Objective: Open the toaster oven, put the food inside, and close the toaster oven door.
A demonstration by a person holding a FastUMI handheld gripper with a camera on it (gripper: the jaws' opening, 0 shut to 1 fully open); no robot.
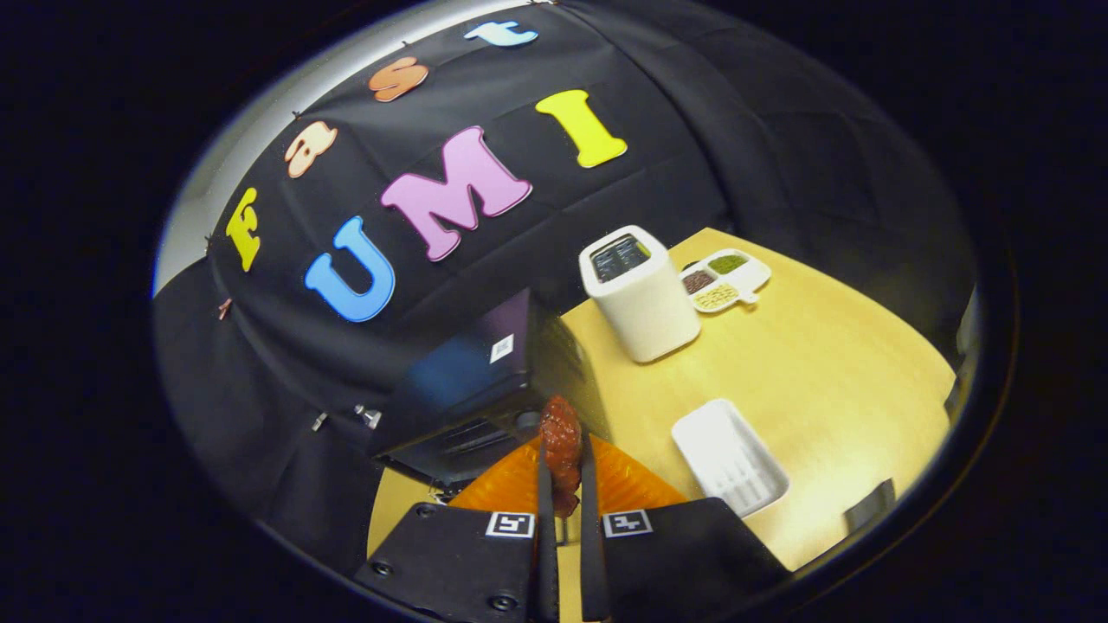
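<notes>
A reddish-brown piece of food [561,450] is pinched between my two fingers, with my gripper [563,459] shut on it and held above the wooden table [822,381]. Just beyond the fingers, slightly to their left, stands the black toaster oven [472,389]. I look down on its top and front; I cannot tell from here how far its door is open. The food's tip overlaps the oven's near corner in this view.
A white ribbed tray [729,457] lies to the right of my fingers. Farther back stand a white box-shaped appliance [639,294] and a white divided dish [725,281] holding grains. A small dark object [870,504] sits near the table's edge.
</notes>
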